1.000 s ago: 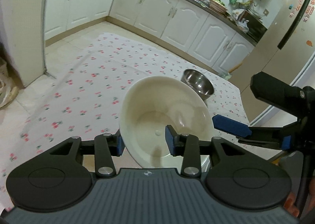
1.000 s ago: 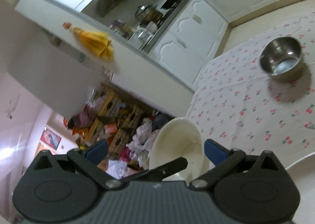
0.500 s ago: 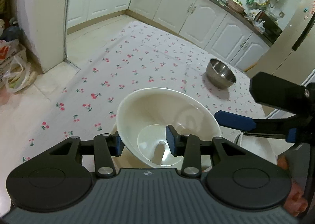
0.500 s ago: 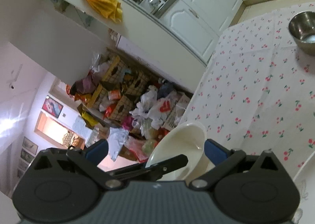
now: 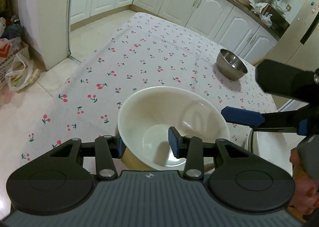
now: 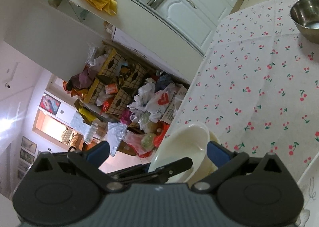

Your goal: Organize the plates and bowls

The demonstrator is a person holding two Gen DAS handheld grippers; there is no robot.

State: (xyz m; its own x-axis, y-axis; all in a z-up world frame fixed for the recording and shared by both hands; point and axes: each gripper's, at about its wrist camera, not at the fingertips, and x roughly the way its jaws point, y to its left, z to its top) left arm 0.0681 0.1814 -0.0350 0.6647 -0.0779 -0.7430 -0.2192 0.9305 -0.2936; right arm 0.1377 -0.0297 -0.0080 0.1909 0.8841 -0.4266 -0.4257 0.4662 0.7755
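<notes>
My left gripper (image 5: 146,144) is shut on the near wall of a cream bowl (image 5: 171,107), with one pad outside the rim and one inside. The bowl leans in a second cream bowl (image 5: 135,164) at the near edge of the cherry-print tablecloth (image 5: 119,71). In the right wrist view the same cream bowl (image 6: 179,143) is in front of my right gripper (image 6: 157,151), which stands open beside it and touches nothing. A steel bowl (image 5: 231,65) stands empty farther back on the right, and a white plate (image 5: 267,145) lies just right of the cream bowls.
White kitchen cabinets (image 5: 199,7) line the far side under a crowded counter. Left of the table, on the floor, are plastic bags (image 5: 14,67) and a cluttered shelf (image 6: 119,87). A hand (image 5: 303,187) holds the right gripper's handle close to the plate.
The cream bowl has come down from a raised, tilted hold onto the second bowl at the table's near edge. The right gripper swung its view away from the steel bowl, staying open.
</notes>
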